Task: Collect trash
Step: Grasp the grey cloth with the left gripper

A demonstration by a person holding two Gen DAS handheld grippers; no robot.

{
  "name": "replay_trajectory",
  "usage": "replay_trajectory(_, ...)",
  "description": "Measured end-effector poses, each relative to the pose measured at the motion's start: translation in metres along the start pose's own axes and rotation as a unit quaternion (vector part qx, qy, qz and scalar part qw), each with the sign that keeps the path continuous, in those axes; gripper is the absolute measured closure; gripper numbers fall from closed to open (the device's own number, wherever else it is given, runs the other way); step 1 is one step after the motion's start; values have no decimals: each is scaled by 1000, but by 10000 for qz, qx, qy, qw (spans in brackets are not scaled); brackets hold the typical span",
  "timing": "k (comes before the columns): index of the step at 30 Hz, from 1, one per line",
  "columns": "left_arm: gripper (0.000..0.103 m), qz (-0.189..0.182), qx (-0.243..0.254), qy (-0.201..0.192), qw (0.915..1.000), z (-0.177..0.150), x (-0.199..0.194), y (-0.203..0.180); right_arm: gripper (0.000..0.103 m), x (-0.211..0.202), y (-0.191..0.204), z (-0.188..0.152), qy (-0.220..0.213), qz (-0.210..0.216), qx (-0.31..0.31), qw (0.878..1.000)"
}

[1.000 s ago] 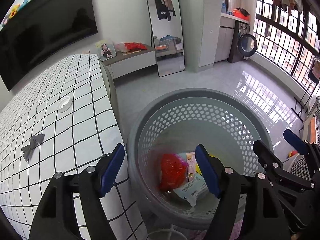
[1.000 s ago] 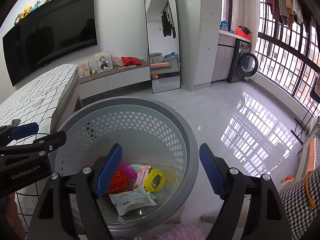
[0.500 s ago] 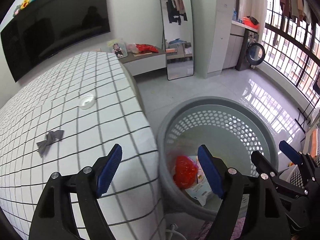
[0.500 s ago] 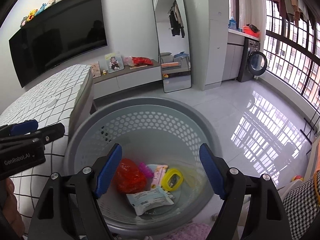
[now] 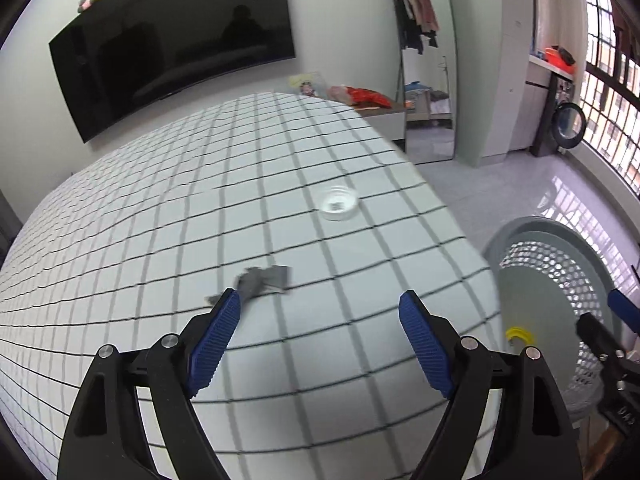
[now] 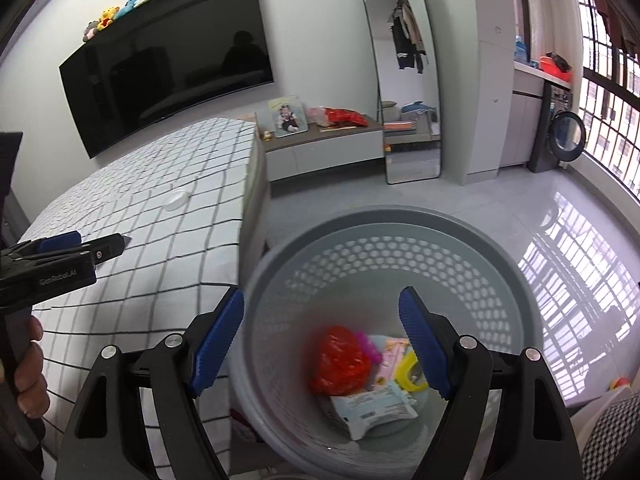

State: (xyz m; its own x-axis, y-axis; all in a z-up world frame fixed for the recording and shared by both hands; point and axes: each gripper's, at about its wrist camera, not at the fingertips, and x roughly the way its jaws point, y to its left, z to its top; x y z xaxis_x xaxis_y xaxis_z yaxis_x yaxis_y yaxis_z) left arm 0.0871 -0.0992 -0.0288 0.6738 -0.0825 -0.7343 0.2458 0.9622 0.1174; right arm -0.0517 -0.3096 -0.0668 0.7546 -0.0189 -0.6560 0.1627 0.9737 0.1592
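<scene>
So your left gripper hangs over the bed with the black-gridded white cover, its blue-padded fingers spread wide and holding nothing. The crumpled grey scrap of wrapper lies on the cover just beyond the left fingertip, at about eleven o'clock from the gap, and the small round clear plastic lid sits farther off at twelve. Those two pieces look like what is left to collect. Your right gripper is likewise wide and empty, poised above the round grey perforated plastic basket standing on the floor at the bed's three o'clock side. In its bottom you already have a red crinkled bag, a white printed pouch, a yellow ring-shaped piece and some pink wrappers, so I judge the job well along.
</scene>
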Motion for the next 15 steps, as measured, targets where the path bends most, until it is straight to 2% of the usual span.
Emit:
replay_trajectory(6, 21, 98, -143, 233, 9996, 5, 19, 42, 27, 8, 26, 10, 121, 149, -194, 9996)
replay_trajectory(15, 21, 0, -168, 586, 9981, 4, 54, 68, 27, 16, 52, 21, 181, 183, -375, 9990)
